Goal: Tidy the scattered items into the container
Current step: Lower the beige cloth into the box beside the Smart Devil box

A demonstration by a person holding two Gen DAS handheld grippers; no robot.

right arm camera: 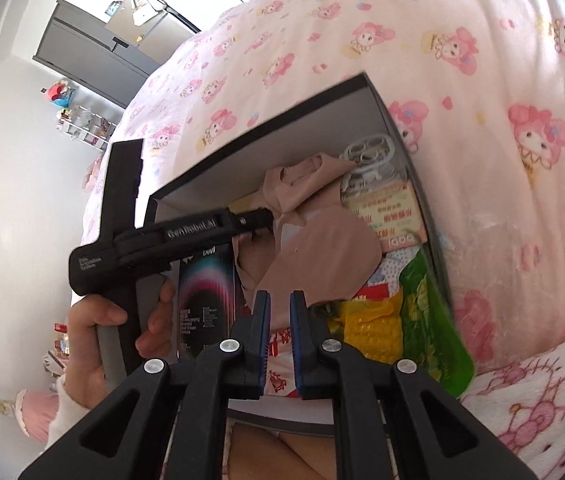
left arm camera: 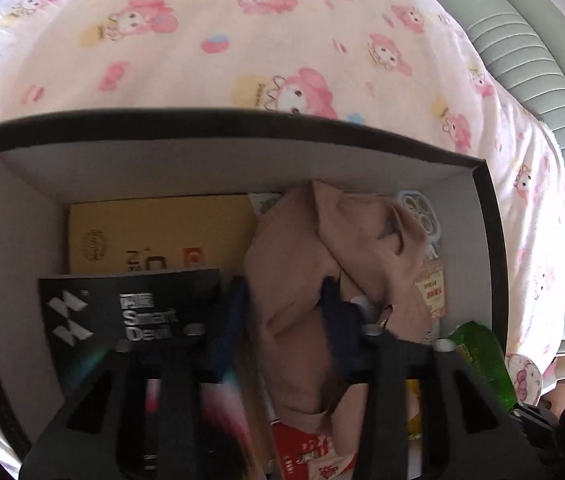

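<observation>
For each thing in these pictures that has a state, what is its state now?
Box: open, no lid, nearly full.
Beige cloth: crumpled, lying inside the box.
Black package: inside, at the left side.
Green bag: inside, leaning at the right wall.
Left gripper: open, over the cloth.
Right gripper: slightly open, empty.

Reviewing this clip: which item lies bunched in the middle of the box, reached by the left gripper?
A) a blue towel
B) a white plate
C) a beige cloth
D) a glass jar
C: the left gripper sits over a crumpled beige cloth inside the box, beside a black carton.
</observation>
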